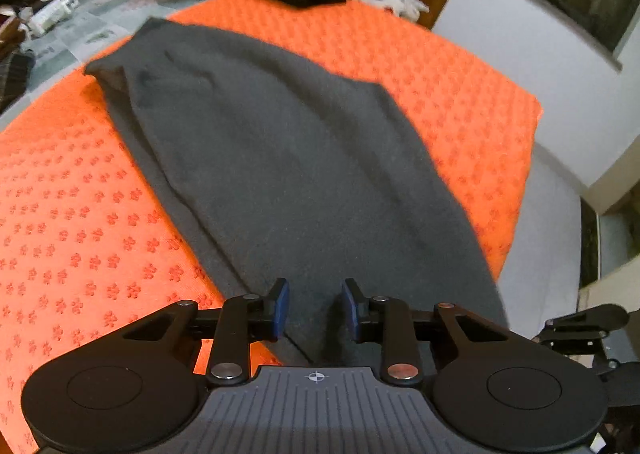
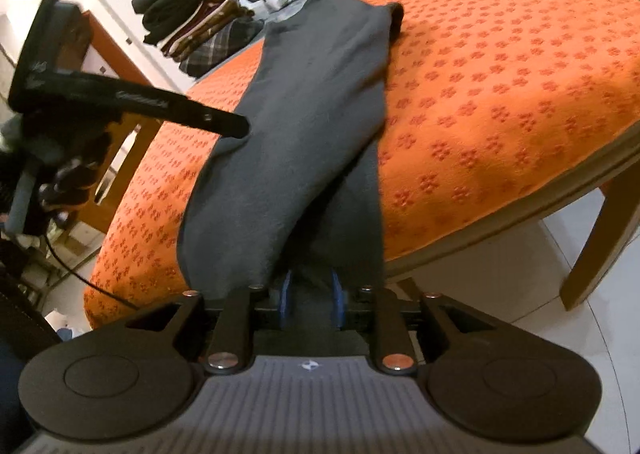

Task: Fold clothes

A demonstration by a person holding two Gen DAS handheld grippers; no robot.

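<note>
Left tongs (image 1: 315, 304) hover part-open over the grey garment (image 1: 256, 141); right tongs (image 2: 311, 296) loosely straddle its bunched end.

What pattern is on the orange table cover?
Small darker-orange flower-like motifs in rows on the orange table cover, clearest in the right wrist view.
</note>
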